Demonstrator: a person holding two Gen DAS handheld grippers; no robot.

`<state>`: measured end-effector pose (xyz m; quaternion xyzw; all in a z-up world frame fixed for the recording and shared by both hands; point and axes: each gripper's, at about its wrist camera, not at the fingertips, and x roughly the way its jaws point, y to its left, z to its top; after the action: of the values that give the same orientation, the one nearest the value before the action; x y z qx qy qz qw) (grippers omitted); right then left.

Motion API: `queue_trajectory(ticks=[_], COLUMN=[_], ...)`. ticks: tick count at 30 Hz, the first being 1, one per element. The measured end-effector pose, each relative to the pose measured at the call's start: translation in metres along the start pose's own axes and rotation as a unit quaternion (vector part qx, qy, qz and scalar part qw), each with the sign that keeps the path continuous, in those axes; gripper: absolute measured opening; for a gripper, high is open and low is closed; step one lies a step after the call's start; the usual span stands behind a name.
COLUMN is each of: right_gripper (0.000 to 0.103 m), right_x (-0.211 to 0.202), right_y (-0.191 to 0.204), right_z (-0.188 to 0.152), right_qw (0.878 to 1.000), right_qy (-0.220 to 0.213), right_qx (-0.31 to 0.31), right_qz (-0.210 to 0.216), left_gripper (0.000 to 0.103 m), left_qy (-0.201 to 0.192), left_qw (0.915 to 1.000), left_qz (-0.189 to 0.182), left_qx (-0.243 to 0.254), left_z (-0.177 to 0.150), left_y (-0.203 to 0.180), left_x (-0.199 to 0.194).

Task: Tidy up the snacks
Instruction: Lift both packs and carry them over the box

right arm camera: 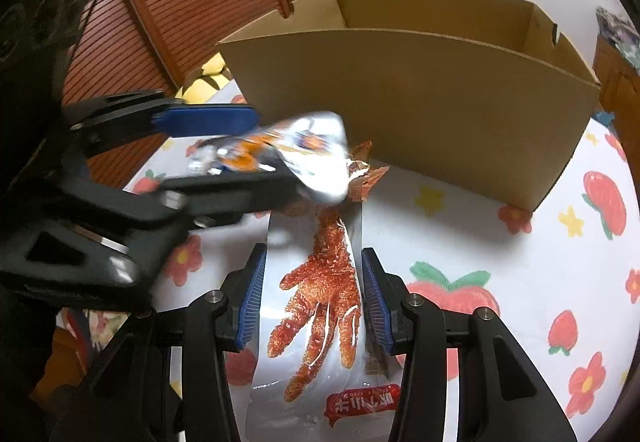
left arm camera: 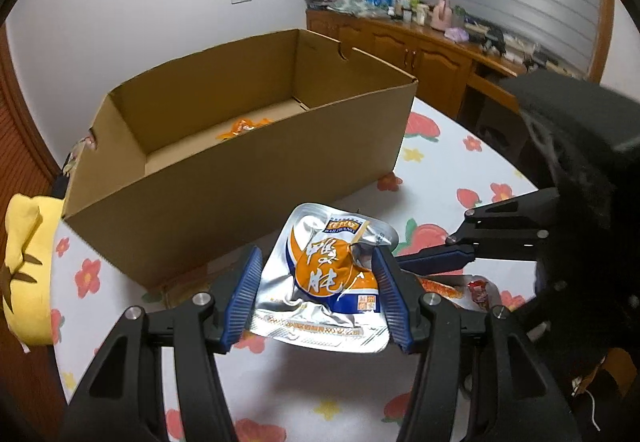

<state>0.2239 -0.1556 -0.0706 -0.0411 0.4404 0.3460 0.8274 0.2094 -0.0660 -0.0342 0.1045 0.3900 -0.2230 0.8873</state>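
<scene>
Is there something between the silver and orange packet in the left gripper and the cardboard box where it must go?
Nothing visible blocks it. The silver and orange packet faces the cardboard box, whose top is open; only its near wall must be cleared.

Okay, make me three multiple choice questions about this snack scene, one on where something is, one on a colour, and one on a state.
1. Where does the cardboard box stand?
A. On the flowered tablecloth
B. On the wooden sideboard
C. On the floor

2. What colours mark the packet in the left gripper?
A. Green and black
B. Silver and orange
C. Pink and white

3. What is the right gripper doing?
A. Standing open and empty
B. Resting inside the box
C. Gripping a clear packet

Answers: 1 A, the box's base meets the printed cloth. 2 B, the silver and orange packet sits between its pads. 3 C, the pads clamp the clear chicken-foot packet.
</scene>
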Motion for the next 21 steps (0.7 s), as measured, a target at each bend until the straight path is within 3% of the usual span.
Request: queue_trajectory(ticks=[10, 21], right_gripper=[0.047, 0.047], right_x=[-0.015, -0.046], right_y=[0.007, 0.007], right_z=[-0.002, 0.002], right_qw=[1.000, 0.999], right_qy=[-0.006, -0.036], right_qx=[-0.023, -0.027], right_qz=[-0.010, -0.028], left_gripper=[0.057, 0.057], left_qy=[0.006, -0.036], left_qw=[0.9976, 0.9967], left_qz=[0.068, 0.071], left_qx=[0.007, -0.011], left_z=[0.008, 0.025], left_y=[0.011, 0.023], left_x=[-0.002, -0.039])
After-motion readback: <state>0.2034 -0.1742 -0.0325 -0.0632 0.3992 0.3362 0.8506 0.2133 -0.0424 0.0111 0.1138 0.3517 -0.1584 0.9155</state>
